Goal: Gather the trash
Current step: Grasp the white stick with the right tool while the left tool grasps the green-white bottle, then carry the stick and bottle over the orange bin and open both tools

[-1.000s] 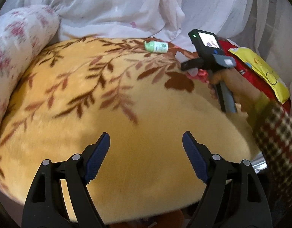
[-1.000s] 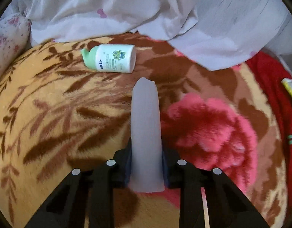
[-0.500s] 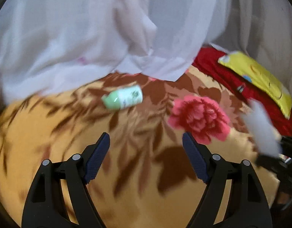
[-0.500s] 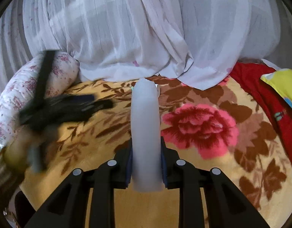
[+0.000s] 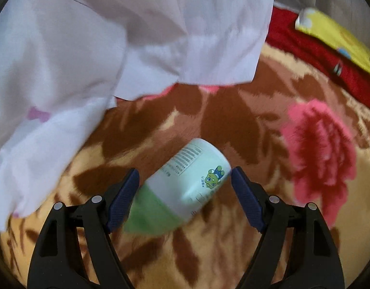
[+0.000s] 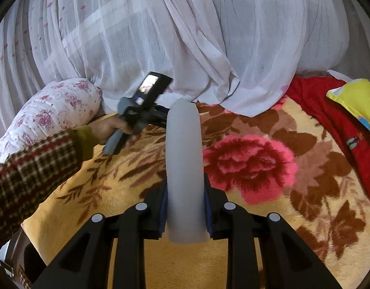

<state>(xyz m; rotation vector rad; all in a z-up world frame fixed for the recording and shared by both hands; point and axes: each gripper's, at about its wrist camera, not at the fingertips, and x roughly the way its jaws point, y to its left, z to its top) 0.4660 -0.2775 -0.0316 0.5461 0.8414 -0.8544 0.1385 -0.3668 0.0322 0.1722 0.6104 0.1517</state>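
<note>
A second ago the left gripper [image 5: 185, 193] looked across a bare stretch of the blanket [image 5: 245, 245] with the small bottle [image 5: 185, 180] far off near the curtain [image 5: 112, 48]; now the bottle lies right between its fingers [image 5: 123, 201], which stand apart and do not press on it; the right-hand pad sits at the bottle's white shoulder, though the blur hides whether it touches. The bottle lies on its side on the bed, tilted, green cap toward the camera and white body with the cartoon label pointing away; the curtain hem hangs just beyond it.

The right gripper [image 6: 185, 207] has drawn back and up, so its view now takes in the whole flower on the blanket and the left hand [image 6: 112, 127] reaching in by the flowered pillow [image 6: 52, 113]; its fingers are clamped on a pale grey tube [image 6: 183, 163] that sticks out forward, as before.

For the task this reads well: one piece of trash is in hand and the second is lined up; closing the left fingers looks like the next step, and the slanted bottle may roll or twist on the soft pile as they close.
</note>
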